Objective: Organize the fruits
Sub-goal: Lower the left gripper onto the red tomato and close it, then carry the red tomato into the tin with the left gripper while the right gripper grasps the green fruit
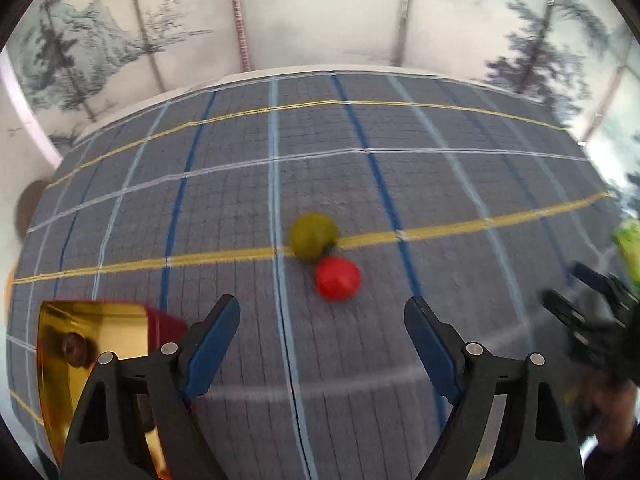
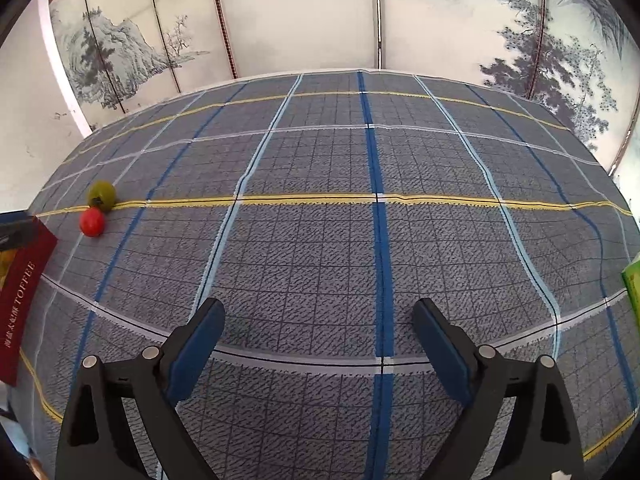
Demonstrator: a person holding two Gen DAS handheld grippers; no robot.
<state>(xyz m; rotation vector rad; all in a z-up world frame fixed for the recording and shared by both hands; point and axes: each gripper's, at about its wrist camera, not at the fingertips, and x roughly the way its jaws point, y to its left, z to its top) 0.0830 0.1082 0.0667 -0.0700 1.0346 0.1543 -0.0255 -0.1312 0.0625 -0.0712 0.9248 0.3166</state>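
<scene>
Plaid tablecloth (image 2: 320,248) was noted, with "TOFFEE" read on one red box (image 2: 22,300) at its left edge. Two fruits, green (image 1: 313,236) touching red (image 1: 337,279), were recorded nearby. Left gripper (image 1: 322,334) and right gripper (image 2: 318,334) were found wide, empty.

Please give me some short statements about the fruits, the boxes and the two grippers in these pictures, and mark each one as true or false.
1. The red fruit and the olive-green fruit lie close together on the checked cloth. True.
2. The left gripper holds the red fruit. False: it is open and empty.
3. A small brown fruit lies inside the red box. True.
4. The right gripper is shut. False: it is open.
</scene>
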